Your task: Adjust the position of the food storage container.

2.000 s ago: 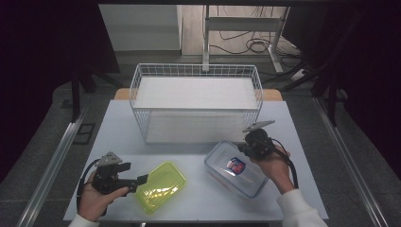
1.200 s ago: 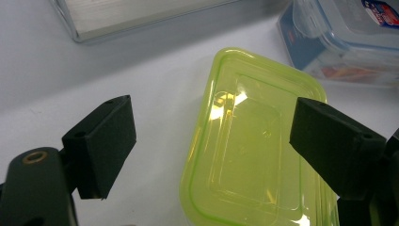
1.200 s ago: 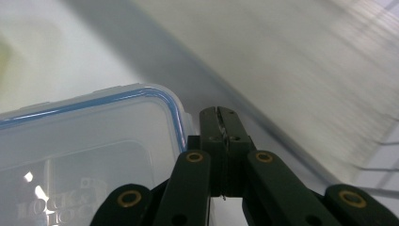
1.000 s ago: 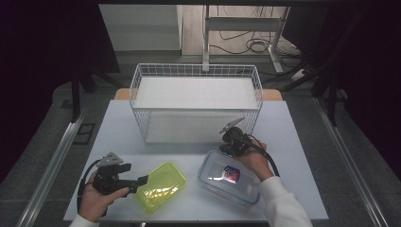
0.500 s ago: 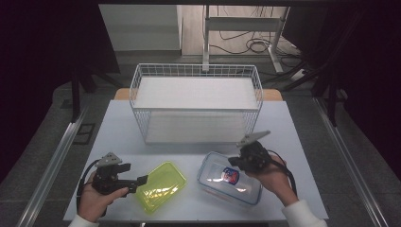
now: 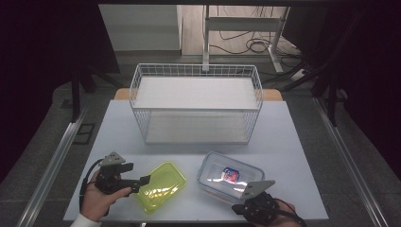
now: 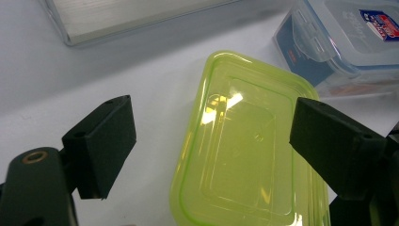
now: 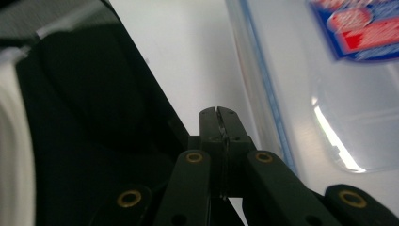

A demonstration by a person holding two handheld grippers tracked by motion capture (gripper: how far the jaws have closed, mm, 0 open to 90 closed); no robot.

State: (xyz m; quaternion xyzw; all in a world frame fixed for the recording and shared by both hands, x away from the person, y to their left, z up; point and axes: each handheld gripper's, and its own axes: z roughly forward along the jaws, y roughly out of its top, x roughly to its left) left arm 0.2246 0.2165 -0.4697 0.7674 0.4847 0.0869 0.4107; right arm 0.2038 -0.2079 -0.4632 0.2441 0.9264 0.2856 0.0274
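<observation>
At the lower left of the high view the left gripper hangs wide open, empty, at the green tub, while the right gripper, pinched closed on nothing, sits beside the clear lidded box; next, probably, closing squarely on the tub's rim.

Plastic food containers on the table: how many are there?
2. A yellow-green translucent plastic container lies front left by the left gripper; a clear plastic container with a blue-red label lies front right.

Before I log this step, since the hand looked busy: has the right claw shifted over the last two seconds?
Yes. The right claw has pulled back from beside the wire basket to the table's near edge, below the clear lidded container.
</observation>
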